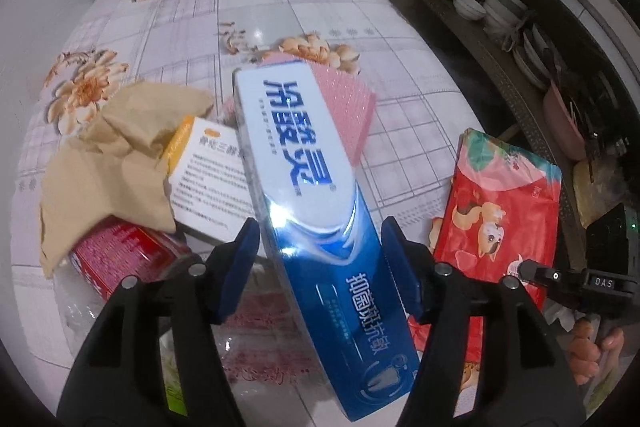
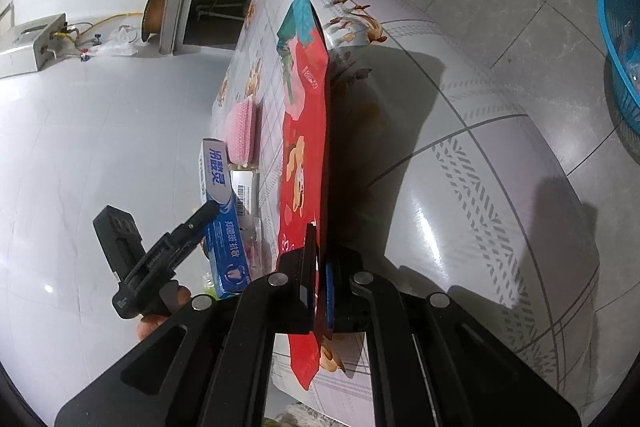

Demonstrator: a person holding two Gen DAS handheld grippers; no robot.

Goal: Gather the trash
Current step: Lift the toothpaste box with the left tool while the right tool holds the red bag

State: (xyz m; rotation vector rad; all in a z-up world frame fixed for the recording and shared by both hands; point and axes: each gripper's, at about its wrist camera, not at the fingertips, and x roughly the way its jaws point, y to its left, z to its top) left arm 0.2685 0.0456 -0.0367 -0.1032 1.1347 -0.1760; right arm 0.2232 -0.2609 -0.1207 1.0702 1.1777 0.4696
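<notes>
one toothpaste box [image 1: 316, 187], one red bag [image 1: 496, 211], two grippers

Toothpaste box [image 1: 320, 187] — "冷酸灵", "抑菌斑抗敏"; right gripper [image 1: 532, 273] — "DAS".

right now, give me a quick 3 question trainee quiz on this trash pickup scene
1. True or false: the right gripper is shut on the red snack bag.
2. What lies between the fingers of the left gripper? A) toothpaste box B) crumpled brown paper C) pink sponge
3. In the right wrist view, what colour is the basket on the floor?

Key: 1 true. 2 A, the toothpaste box. 3 blue, the basket.
</notes>
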